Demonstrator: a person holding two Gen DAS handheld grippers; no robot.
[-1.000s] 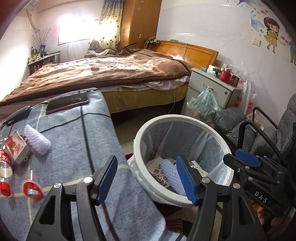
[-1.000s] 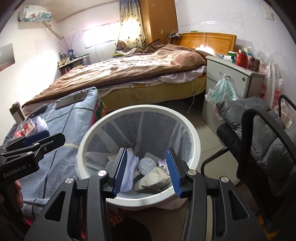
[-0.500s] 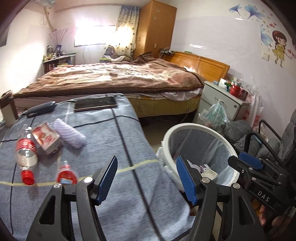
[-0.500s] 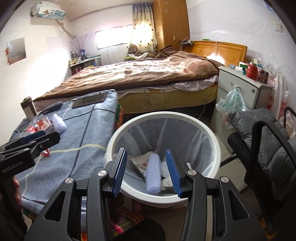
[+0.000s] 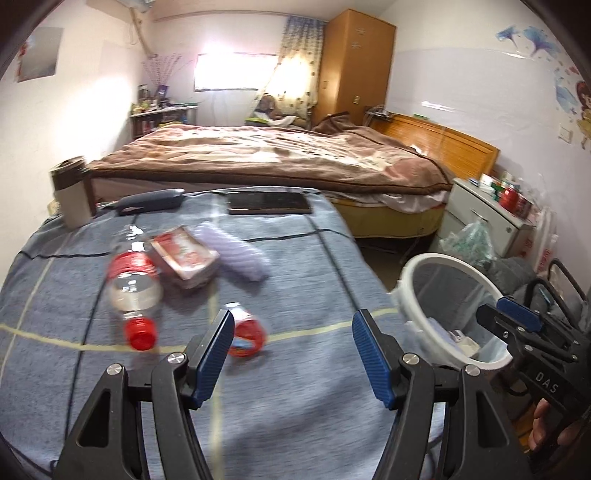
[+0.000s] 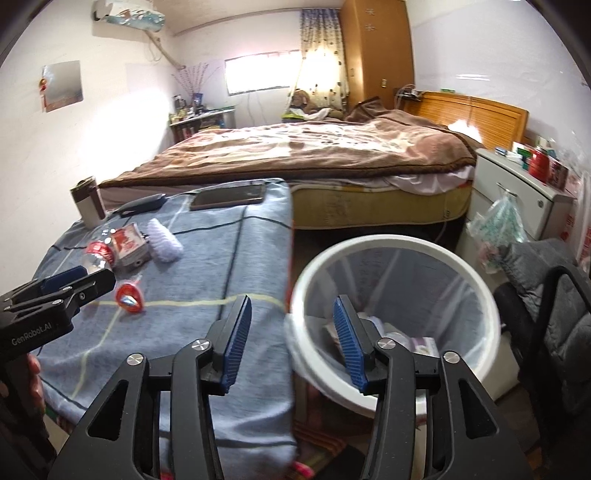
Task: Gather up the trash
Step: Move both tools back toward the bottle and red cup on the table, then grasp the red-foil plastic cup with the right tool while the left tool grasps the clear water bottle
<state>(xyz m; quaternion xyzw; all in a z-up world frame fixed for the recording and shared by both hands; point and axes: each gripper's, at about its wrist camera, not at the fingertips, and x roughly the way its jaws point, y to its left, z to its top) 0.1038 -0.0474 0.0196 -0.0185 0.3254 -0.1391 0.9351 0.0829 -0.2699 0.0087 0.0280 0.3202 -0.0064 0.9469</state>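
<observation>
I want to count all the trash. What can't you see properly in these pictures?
- Bin contents: right wrist view, the right gripper and the rim hide most.
- Plastic bottle: left wrist view, motion blur smears its label.
- Red jelly cup: left wrist view, left gripper finger covers one side.

This was a bedroom in a home; a wide bed [image 6: 314, 155] under a brown blanket filled the middle, with a wooden headboard [image 6: 476, 110] against the wall; a tall wooden wardrobe [image 6: 376, 48] stood in the corner beside a curtained window [image 6: 258, 75]; a white nightstand [image 6: 517, 188] crowded with small items sat by the bed; cartoon stickers [image 5: 569, 99] decorated one wall; an air conditioner [image 6: 129, 16] hung high on another.
</observation>
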